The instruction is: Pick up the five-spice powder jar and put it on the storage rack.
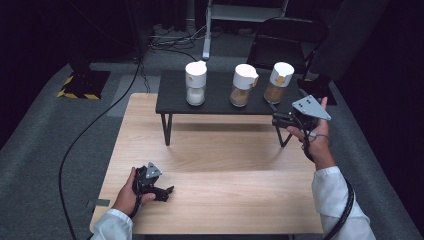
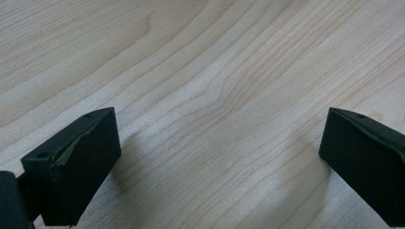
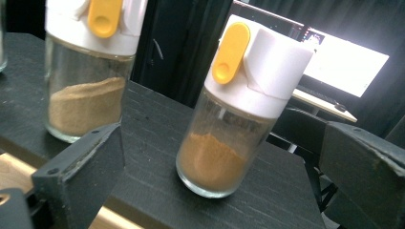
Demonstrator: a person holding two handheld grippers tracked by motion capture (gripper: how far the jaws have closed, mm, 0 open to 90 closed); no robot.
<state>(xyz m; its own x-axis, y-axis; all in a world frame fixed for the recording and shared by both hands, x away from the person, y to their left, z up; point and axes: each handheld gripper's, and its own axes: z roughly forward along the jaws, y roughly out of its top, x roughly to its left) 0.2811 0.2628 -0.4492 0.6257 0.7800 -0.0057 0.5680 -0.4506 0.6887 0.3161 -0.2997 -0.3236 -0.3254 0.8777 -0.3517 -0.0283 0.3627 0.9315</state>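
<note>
The left gripper (image 1: 167, 191) lies low at the near left part of the wooden table (image 1: 215, 160), held in the person's left hand (image 1: 131, 194), jaws spread wide with nothing but bare wood grain between them; open tabletop runs ahead of it and to its right, while the table's near edge and left edge are both close by. The right gripper (image 1: 276, 120) is held up in the right hand (image 1: 315, 134) at the far right, beside the right end of a small black shelf (image 1: 220, 97) that stands on legs over the table's far part. Its jaws also stand wide apart and hold nothing. Straight ahead of it, framed between the jaws, is a glass jar of orange-brown powder (image 3: 234, 119) with a white cap and yellow tab, set back from the shelf's front edge and close to its right end. To the gripper's left stands a second jar of tan powder (image 3: 88, 67), apart from the first, and farther left a jar of white powder (image 1: 195, 82).
</note>
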